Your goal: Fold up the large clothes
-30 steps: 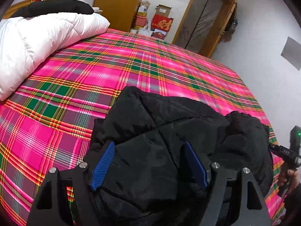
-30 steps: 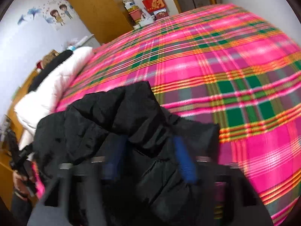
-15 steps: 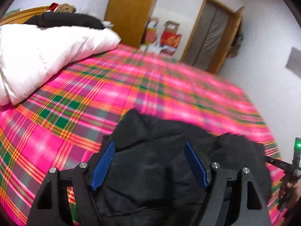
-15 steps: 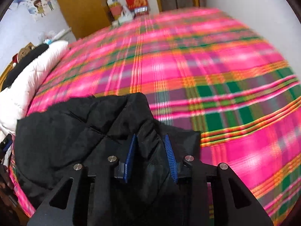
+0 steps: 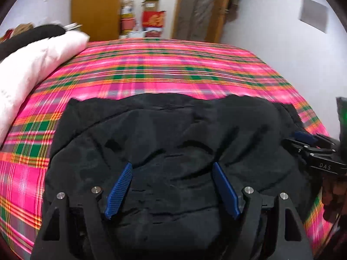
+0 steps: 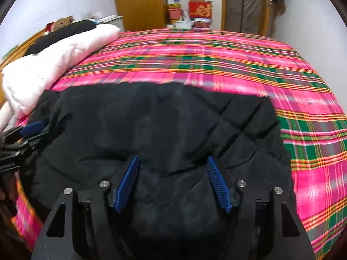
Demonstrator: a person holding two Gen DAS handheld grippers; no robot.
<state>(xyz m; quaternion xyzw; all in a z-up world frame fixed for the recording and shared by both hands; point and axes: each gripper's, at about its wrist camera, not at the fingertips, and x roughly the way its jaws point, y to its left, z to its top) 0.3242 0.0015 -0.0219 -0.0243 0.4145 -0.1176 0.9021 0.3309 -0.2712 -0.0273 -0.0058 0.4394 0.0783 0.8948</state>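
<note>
Left hand-held gripper (image 5: 172, 174) wide, holding nothing; right hand-held gripper (image 6: 171, 169) opening, empty — lift both clear before smoothing the black jacket (image 6: 162, 130) below them.

Right tool (image 6: 171, 164) now opening off black jacket (image 6: 173, 119).

My left hand-held gripper (image 5: 172, 169) tilts downward, jaws spread wide; my right hand-held gripper (image 6: 171, 162), beside it, is opening its jaws.

A pink plaid bed (image 6: 216, 60) carries a black jacket (image 6: 151, 130) and white duvet (image 6: 54, 65).
</note>
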